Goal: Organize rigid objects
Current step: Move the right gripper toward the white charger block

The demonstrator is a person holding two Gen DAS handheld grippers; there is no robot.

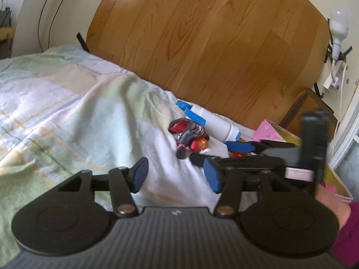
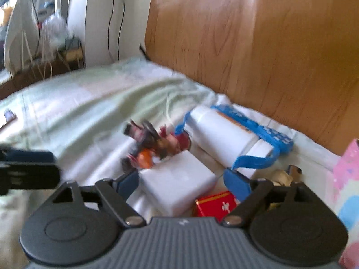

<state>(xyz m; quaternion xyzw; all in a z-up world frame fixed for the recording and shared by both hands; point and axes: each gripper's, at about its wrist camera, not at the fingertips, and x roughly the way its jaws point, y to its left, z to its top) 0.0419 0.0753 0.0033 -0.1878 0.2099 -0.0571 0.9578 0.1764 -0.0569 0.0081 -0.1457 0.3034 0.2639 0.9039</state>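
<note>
Several small things lie on the bed by the wooden headboard. A white bottle with blue strap (image 1: 215, 121) (image 2: 224, 134) lies on its side. A dark red toy figure (image 1: 190, 136) (image 2: 152, 143) lies beside it. A white box (image 2: 177, 183) sits between the open jaws of my right gripper (image 2: 181, 183), not squeezed. A red packet (image 2: 215, 204) lies near its right finger. My left gripper (image 1: 177, 174) is open and empty over the sheet, short of the toy. The right gripper also shows in the left wrist view (image 1: 242, 154).
A pink patterned box (image 1: 269, 132) (image 2: 345, 179) stands at the right by the bed's edge. The wooden headboard (image 1: 213, 33) rises close behind the objects. A pale checked blanket (image 1: 56, 112) covers the bed to the left. A lamp and plugs (image 1: 336, 44) hang on the right wall.
</note>
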